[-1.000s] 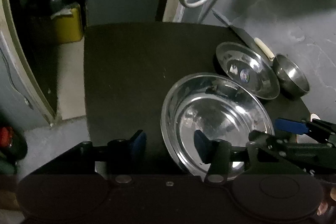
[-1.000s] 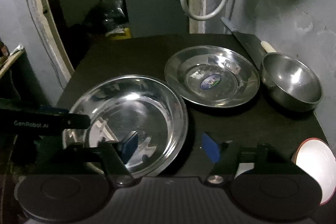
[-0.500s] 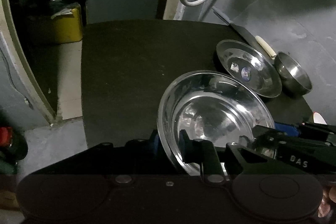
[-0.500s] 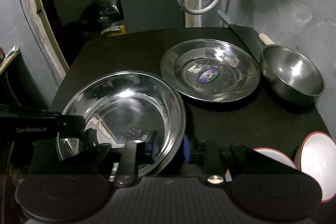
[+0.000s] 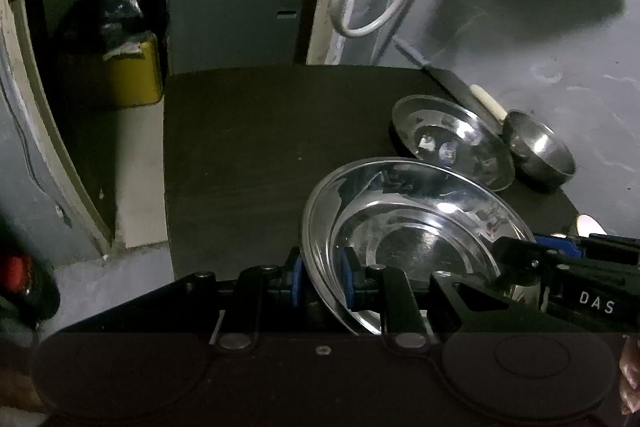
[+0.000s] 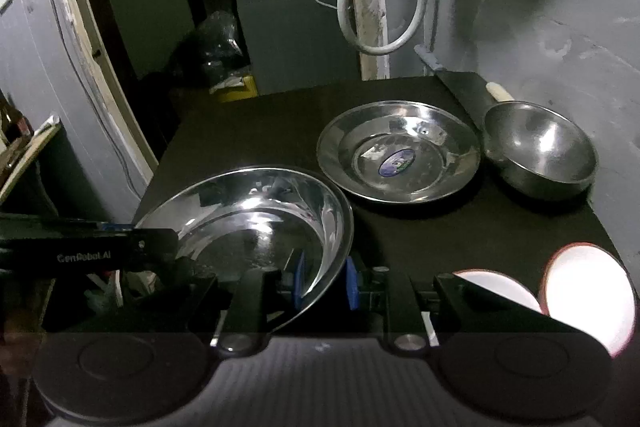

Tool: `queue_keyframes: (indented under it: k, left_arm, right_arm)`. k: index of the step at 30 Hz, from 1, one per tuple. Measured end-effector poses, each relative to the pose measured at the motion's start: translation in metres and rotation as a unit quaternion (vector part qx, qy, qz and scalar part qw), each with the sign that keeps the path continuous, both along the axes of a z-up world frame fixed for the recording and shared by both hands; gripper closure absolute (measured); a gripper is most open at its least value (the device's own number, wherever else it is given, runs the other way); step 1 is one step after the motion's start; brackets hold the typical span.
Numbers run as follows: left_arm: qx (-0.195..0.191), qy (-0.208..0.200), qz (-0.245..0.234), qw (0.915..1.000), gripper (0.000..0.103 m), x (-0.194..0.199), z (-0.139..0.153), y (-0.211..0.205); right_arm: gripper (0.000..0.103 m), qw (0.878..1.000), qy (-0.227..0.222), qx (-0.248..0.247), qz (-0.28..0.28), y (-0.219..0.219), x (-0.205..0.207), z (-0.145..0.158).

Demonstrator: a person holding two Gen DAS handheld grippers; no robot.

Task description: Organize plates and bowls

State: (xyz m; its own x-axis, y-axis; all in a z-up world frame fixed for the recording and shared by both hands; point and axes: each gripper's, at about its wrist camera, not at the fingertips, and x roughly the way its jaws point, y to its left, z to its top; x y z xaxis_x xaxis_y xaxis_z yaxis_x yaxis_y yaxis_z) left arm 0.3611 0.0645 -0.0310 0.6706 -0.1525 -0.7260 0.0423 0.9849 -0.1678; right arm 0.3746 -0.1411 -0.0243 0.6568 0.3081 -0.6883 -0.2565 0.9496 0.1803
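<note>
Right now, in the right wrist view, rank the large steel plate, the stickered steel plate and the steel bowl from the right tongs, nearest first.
1. Large steel plate, clamped in the right tongs.
2. Stickered steel plate, farther back, centre.
3. Steel bowl, far right by the wall.

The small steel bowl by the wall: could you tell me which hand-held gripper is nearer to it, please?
Right. The right hand-held gripper clamps the big plate's rim on the side facing the bowl; the left hand-held gripper clamps the opposite rim, farther away.

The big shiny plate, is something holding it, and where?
Yes. Both grippers hold the big steel plate by its rim: the left gripper on its left edge, the right gripper on its right edge.
</note>
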Motion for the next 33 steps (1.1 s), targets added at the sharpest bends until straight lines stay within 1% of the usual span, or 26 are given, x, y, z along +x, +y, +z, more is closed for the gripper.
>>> queue_keyframes:
  k: [5,10,21,27,33]
  left_arm:
    - [0.004,-0.02,-0.008,0.9998,0.082,-0.016,0.015,-0.01]
    - [-0.001,-0.029,-0.013,0.9995,0.078,-0.037,0.027,-0.019]
    - [-0.005,-0.03,-0.019,0.9994,0.078,-0.086,0.035,-0.029]
    - [0.002,-0.022,-0.026,0.9994,0.076,-0.102,0.036,-0.032]
    - [0.019,-0.009,-0.042,0.9989,0.075,-0.113,0.031,-0.038]
  right_arm:
    - [0.079,1.0,-0.01,0.01,-0.004,-0.01,-0.017,0.013]
    - [0.079,1.0,-0.019,0.024,-0.005,-0.021,-0.037,0.025]
    - [0.079,0.999,-0.026,0.04,0.002,-0.035,-0.079,0.042]
    - [0.079,0.999,-0.019,0.05,0.005,-0.038,-0.096,0.042]
    - [0.078,0.998,0.0,0.059,-0.001,-0.042,-0.116,0.033]
